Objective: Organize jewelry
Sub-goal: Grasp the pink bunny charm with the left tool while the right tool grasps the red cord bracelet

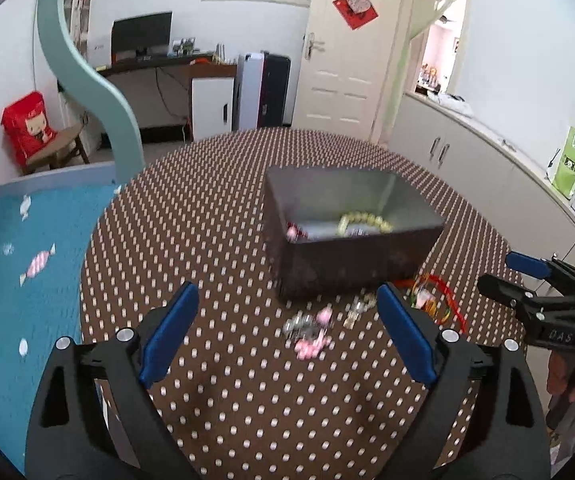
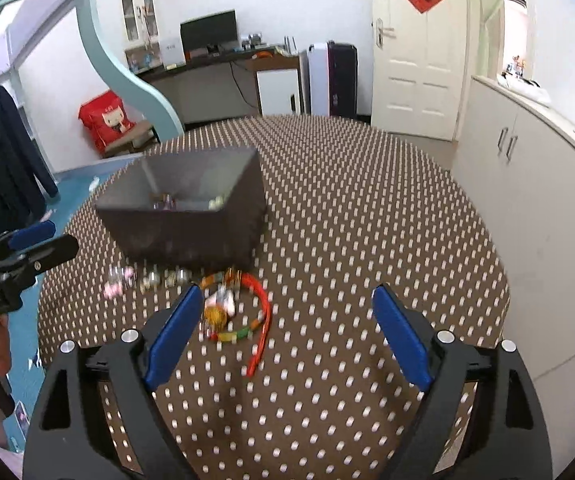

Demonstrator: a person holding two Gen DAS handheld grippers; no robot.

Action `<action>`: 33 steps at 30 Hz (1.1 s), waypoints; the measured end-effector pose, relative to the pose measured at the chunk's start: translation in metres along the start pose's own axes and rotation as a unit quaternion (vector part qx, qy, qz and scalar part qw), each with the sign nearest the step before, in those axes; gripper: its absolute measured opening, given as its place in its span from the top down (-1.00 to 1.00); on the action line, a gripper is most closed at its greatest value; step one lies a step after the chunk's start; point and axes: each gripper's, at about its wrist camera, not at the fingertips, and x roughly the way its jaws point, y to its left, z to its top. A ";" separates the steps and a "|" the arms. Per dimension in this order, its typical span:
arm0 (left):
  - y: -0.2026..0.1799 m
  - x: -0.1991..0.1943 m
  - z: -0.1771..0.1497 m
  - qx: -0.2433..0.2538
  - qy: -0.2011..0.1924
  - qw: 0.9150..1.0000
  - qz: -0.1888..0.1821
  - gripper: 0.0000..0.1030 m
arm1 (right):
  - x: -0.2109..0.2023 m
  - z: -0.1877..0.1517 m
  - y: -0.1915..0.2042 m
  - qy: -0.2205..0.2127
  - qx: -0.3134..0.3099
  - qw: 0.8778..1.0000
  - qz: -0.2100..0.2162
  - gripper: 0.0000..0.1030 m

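Note:
A dark open box (image 1: 351, 256) stands on the round dotted table (image 1: 215, 232). Inside it lie a pale bead bracelet (image 1: 363, 222) and other small pieces. In front of the box lie a pink and clear bead bracelet (image 1: 311, 332), small metal pieces (image 1: 357, 310) and a red cord with coloured charms (image 1: 439, 300). My left gripper (image 1: 287, 332) is open above the pink bracelet. My right gripper (image 2: 287, 332) is open and empty just right of the red cord piece (image 2: 243, 316). The box (image 2: 191, 224) also shows in the right wrist view.
White cabinets (image 2: 527, 184) run along the right wall. A blue bed cover (image 1: 19, 272) lies left of the table. A desk (image 1: 159, 80) and a door (image 1: 347, 48) stand at the back of the room.

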 end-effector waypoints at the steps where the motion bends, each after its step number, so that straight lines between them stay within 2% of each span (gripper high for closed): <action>1: 0.001 0.001 -0.005 -0.002 0.006 1.000 0.003 -0.78 | 0.001 -0.005 0.002 0.004 0.001 1.000 0.004 -0.63; 5: 0.003 0.008 -0.017 0.002 0.019 1.000 0.004 -0.78 | 0.004 -0.016 0.005 0.007 0.004 1.000 0.002 -0.63; 13: -0.011 0.028 -0.019 0.033 0.020 0.999 0.012 -0.74 | 0.017 -0.022 -0.002 0.023 0.038 0.999 -0.032 -0.63; 14: -0.013 0.030 -0.020 0.038 0.022 0.999 0.013 -0.53 | 0.018 -0.022 -0.003 0.025 0.039 0.998 -0.033 -0.63; 16: -0.017 0.037 -0.022 0.049 0.033 0.998 0.008 -0.22 | 0.020 -0.022 -0.006 0.027 0.043 0.998 -0.030 -0.63; 19: -0.020 0.044 -0.026 0.053 0.046 0.998 0.003 0.15 | 0.021 -0.021 -0.008 0.027 0.044 0.998 -0.030 -0.63; 20: -0.021 0.046 -0.028 0.054 0.050 0.997 0.002 0.26 | 0.021 -0.020 -0.008 0.027 0.043 0.998 -0.029 -0.63; 22: -0.023 0.048 -0.031 0.058 0.051 0.997 0.007 0.34 | 0.022 -0.020 -0.009 0.027 0.043 0.998 -0.026 -0.63; 23: -0.023 0.049 -0.032 0.060 0.051 0.997 0.009 0.50 | 0.022 -0.020 -0.009 0.027 0.043 0.998 -0.025 -0.63; 25: -0.024 0.049 -0.033 0.062 0.054 0.997 0.005 0.65 | 0.024 -0.019 -0.008 0.027 0.041 0.999 -0.020 -0.63; 30: -0.024 0.048 -0.036 0.054 0.054 0.997 0.000 0.68 | 0.026 -0.013 -0.005 0.024 0.026 0.999 -0.030 -0.63; 32: -0.023 0.044 -0.037 0.047 0.054 0.997 -0.004 0.69 | 0.027 -0.009 -0.004 0.024 0.020 0.999 -0.038 -0.55; 33: -0.022 0.042 -0.037 0.044 0.050 0.998 -0.002 0.69 | 0.027 -0.006 -0.003 0.022 0.018 0.999 -0.034 -0.44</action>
